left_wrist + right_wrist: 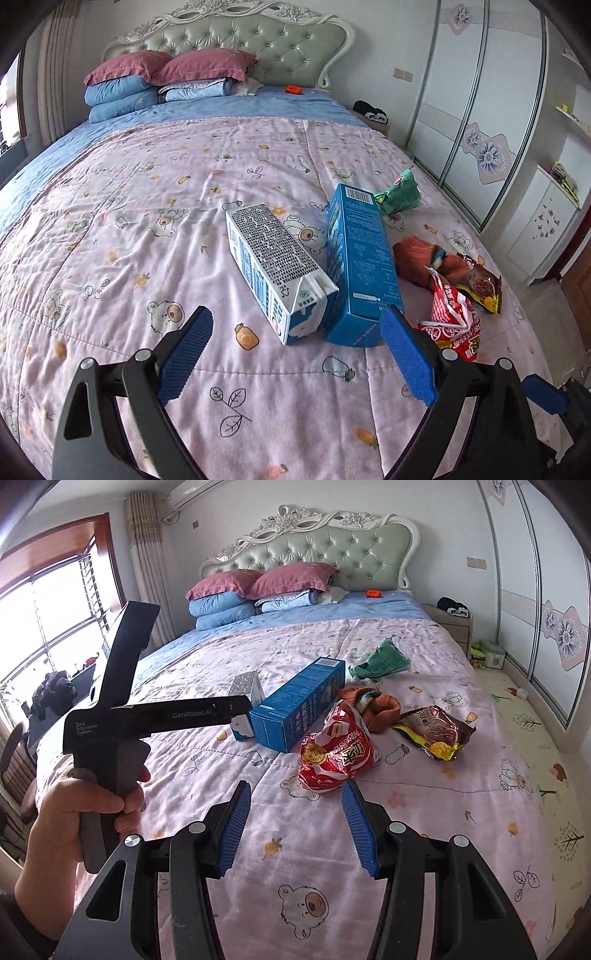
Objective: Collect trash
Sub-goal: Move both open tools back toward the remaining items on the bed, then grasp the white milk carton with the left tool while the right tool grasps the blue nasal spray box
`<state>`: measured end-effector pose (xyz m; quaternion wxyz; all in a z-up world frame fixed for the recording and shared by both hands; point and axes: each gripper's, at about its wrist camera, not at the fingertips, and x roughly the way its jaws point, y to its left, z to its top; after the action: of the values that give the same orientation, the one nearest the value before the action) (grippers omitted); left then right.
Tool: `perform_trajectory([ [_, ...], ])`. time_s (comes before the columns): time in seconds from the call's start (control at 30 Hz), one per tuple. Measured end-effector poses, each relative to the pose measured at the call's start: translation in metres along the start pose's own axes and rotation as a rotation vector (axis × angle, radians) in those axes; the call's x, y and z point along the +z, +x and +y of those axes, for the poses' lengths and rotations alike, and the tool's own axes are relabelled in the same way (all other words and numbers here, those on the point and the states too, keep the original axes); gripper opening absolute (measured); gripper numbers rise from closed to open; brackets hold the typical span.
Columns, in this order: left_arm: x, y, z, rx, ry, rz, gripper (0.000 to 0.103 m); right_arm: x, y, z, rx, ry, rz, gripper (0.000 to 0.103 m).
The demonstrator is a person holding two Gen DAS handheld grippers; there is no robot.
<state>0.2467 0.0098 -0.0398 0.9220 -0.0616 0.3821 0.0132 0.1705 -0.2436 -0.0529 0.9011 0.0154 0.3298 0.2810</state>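
On the pink quilt lies a white and blue milk carton (275, 271) beside a blue box (358, 266). A red snack bag (452, 317), a brown wrapper (480, 282), a green wrapper (400, 192) and an orange crumpled thing (419, 258) lie to their right. My left gripper (295, 350) stands open just short of the carton and box, nothing between its pads. In the right wrist view my right gripper (295, 823) is open just in front of the red snack bag (338, 753), apart from it. The blue box (299, 705), brown wrapper (436, 733) and green wrapper (382, 661) lie beyond.
The bed's quilt (129, 258) spreads to the left, with pillows (166, 77) at the headboard. A wardrobe (480, 110) stands right of the bed. A hand (85, 805) holds the left tool (147, 712) at the left of the right wrist view. A window (48, 609) is far left.
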Motion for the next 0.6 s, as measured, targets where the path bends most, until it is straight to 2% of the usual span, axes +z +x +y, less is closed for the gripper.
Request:
perform_trajectory([
  [0.1,0.011,0.017,0.003,0.036,-0.037,0.014,0.092,0.003,0.008,0.0,-0.001,0.008,0.005,0.051],
  [0.3,0.032,0.055,0.019,0.054,-0.14,0.082,0.088,0.007,0.018,0.0,0.017,0.032,0.01,0.051],
  [0.4,0.035,0.075,0.026,0.036,-0.186,0.135,0.076,0.008,0.021,0.002,0.017,0.027,0.015,0.051],
  [0.47,0.034,0.087,0.03,0.003,-0.221,0.17,0.06,0.009,0.022,0.004,0.016,0.024,0.018,0.051],
  [0.5,0.032,0.089,0.03,0.001,-0.223,0.171,0.058,0.009,0.024,0.005,0.016,0.024,0.019,0.051],
  [0.6,0.027,0.087,0.03,-0.002,-0.195,0.148,0.042,0.013,0.026,0.009,0.011,0.028,0.017,0.051],
])
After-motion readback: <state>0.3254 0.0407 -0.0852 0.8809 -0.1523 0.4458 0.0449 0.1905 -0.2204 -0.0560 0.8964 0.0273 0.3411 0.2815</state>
